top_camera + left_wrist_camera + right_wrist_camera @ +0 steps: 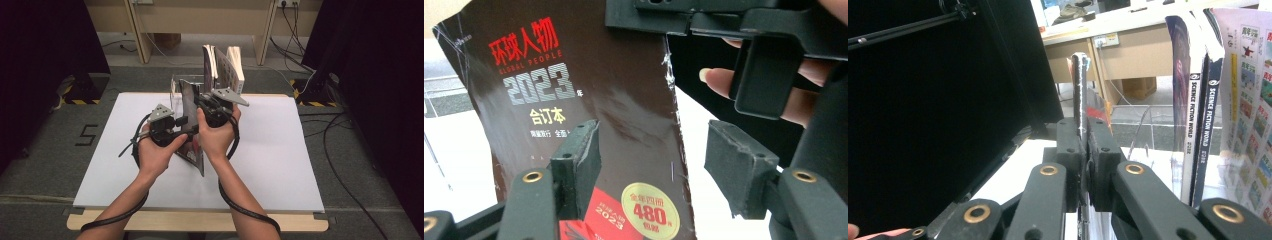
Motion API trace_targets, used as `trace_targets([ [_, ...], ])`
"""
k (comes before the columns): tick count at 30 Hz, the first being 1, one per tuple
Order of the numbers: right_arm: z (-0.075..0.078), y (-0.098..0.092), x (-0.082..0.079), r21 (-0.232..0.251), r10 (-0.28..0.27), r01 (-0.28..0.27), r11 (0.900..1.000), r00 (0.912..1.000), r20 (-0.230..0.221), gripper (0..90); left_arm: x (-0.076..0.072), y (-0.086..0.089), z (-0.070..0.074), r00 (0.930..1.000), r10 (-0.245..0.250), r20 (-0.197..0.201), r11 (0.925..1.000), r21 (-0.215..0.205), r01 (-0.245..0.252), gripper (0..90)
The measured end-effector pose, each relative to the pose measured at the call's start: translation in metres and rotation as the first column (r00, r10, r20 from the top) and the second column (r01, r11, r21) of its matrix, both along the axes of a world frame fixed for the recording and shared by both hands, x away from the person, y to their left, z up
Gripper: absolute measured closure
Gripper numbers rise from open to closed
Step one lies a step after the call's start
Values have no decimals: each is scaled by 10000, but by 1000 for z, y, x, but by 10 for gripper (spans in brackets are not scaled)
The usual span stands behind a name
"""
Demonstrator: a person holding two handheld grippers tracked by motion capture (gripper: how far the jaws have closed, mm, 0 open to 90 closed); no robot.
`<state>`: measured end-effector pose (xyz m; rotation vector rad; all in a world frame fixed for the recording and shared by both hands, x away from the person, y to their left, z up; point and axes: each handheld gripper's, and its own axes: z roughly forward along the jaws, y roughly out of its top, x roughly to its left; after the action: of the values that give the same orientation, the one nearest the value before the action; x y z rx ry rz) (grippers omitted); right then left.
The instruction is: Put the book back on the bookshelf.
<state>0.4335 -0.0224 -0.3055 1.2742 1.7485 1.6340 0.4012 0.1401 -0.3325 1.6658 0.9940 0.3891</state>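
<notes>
A: What is standing around the work on the white table [280, 165]?

B: A clear stand [176, 95] is sitting at the far edge, just behind the grippers, and several other magazines [225, 65] are standing upright in it, leaning a little against each other. In the right gripper view their spines [1200, 120] are reading "Science Fiction World", just to the right of the jaws. Those magazines and the stand's wall are crowding the space directly behind the held one.

A: And the held one, how is it lying?

B: The dark magazine [192, 120] is standing on edge between the two hands, its long axis running from the person toward the stand, the near corner dipping toward the table. Its cover [589, 100] is facing the left gripper's camera, showing red and grey print and "2023". From the right gripper's camera it is showing edge-on, as a thin vertical strip [1080, 85].

A: What are the tools doing?

B: The right gripper [216, 111] is clamping the magazine's edge, its jaws pressed nearly together with only the thin edge between them. The left gripper [165, 127] is standing wide: one pad [579, 165] is lying in front of the cover, the other pad [739, 175] is sitting clear of the cover's edge, well apart from the first. Whether the near pad is touching the cover, I cannot tell.
</notes>
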Motion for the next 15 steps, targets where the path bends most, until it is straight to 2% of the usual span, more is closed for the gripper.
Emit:
trace_targets([
  [6, -1, 1, 0, 10, -25, 25, 10000, 10000, -71, 861, 5, -8, 1, 9999, 105, -37, 9999, 112, -105, 383],
  [11, -2, 0, -1, -72, -79, 79, 9999, 9999, -70, 860, 10, -16, -1, 9996, 269, -72, 9989, 377, -266, 388],
  [15, -1, 0, -1, 77, -123, 124, 9999, 9999, -115, 855, 11, -22, -4, 9991, 423, -69, 9981, 455, -419, 392],
])
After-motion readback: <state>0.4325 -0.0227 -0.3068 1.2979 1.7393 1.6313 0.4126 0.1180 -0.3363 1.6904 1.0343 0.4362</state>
